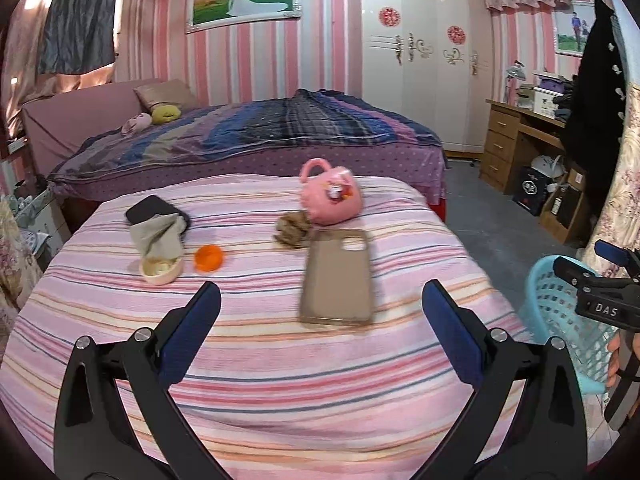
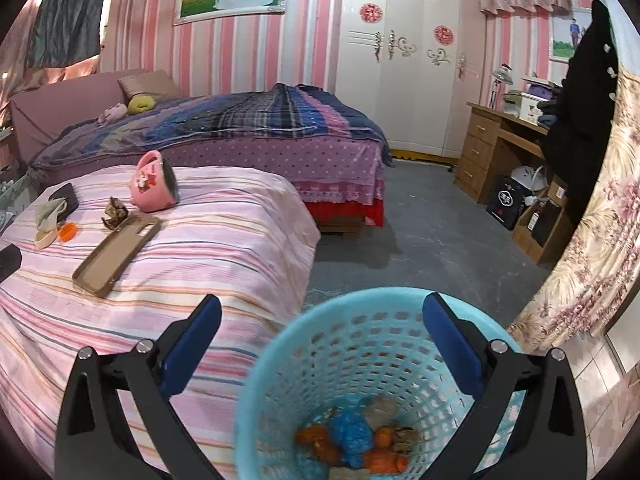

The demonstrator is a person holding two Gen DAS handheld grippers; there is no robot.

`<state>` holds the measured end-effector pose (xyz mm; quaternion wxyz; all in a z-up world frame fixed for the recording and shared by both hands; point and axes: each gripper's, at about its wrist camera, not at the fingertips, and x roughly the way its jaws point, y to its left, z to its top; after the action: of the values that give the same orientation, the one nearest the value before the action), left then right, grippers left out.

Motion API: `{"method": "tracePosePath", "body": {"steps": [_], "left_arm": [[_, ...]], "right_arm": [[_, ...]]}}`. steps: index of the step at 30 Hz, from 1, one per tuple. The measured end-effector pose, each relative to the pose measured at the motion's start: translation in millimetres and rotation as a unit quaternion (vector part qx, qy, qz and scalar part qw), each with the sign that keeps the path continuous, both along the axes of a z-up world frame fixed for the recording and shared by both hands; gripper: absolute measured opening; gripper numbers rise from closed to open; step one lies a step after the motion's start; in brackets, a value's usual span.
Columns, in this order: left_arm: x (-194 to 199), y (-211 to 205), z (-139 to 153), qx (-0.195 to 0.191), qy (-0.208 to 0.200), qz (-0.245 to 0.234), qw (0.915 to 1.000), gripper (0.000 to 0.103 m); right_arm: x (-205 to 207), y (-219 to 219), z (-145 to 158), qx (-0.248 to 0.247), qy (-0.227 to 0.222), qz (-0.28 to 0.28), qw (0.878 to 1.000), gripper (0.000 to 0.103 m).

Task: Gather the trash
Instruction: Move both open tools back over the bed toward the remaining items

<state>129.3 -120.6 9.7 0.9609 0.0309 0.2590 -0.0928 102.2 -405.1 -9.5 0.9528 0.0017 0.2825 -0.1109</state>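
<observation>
On the pink striped bed cover (image 1: 280, 360) lie a crumpled brown paper wad (image 1: 292, 230), an orange peel piece (image 1: 208, 258), a cream bowl (image 1: 162, 270) with a grey cloth (image 1: 160, 236) over it, and a brown phone case (image 1: 338, 278). My left gripper (image 1: 320, 304) is open and empty above the cover, short of the phone case. My right gripper (image 2: 322, 316) is open and empty over the light blue basket (image 2: 280, 352), which holds orange, blue and brown scraps (image 2: 352, 436). The wad (image 2: 116, 212) and the peel (image 2: 67, 231) also show in the right wrist view.
A pink cartoon mug (image 1: 332, 196) lies tipped behind the wad. A dark phone (image 1: 150, 208) lies by the cloth. A second bed with a plaid blanket (image 1: 260, 136) stands behind. A wooden desk (image 1: 520, 140) and boxes stand at the right on grey floor (image 2: 420, 232). A floral curtain (image 2: 592, 240) hangs beside the basket.
</observation>
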Motion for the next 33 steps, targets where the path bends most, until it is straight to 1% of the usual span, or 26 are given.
{"method": "tracePosePath", "body": {"steps": [9, 13, 19, 23, 28, 33], "left_arm": [[29, 42, 7, 0.007, -0.007, 0.028, 0.9996, 0.097], [39, 62, 2, 0.012, -0.011, 0.04, 0.9991, 0.097], [52, 92, -10, -0.004, 0.011, 0.056, 0.9983, 0.097], [58, 109, -11, -0.004, 0.011, 0.068, 0.9976, 0.097], [62, 132, -15, -0.015, 0.02, 0.084, 0.9961, 0.097], [68, 154, -20, -0.017, 0.028, 0.104, 0.9941, 0.097]], "right_arm": [[26, 38, 1, -0.002, 0.004, 0.024, 1.0, 0.098], [33, 49, 1, 0.0, 0.003, 0.031, 1.0, 0.098], [46, 70, -3, -0.011, 0.012, 0.041, 0.999, 0.098], [52, 84, -5, -0.02, 0.017, 0.044, 0.999, 0.098], [57, 92, -5, -0.005, 0.018, 0.048, 0.999, 0.098], [59, 103, -7, -0.015, 0.017, 0.052, 0.998, 0.098]]}}
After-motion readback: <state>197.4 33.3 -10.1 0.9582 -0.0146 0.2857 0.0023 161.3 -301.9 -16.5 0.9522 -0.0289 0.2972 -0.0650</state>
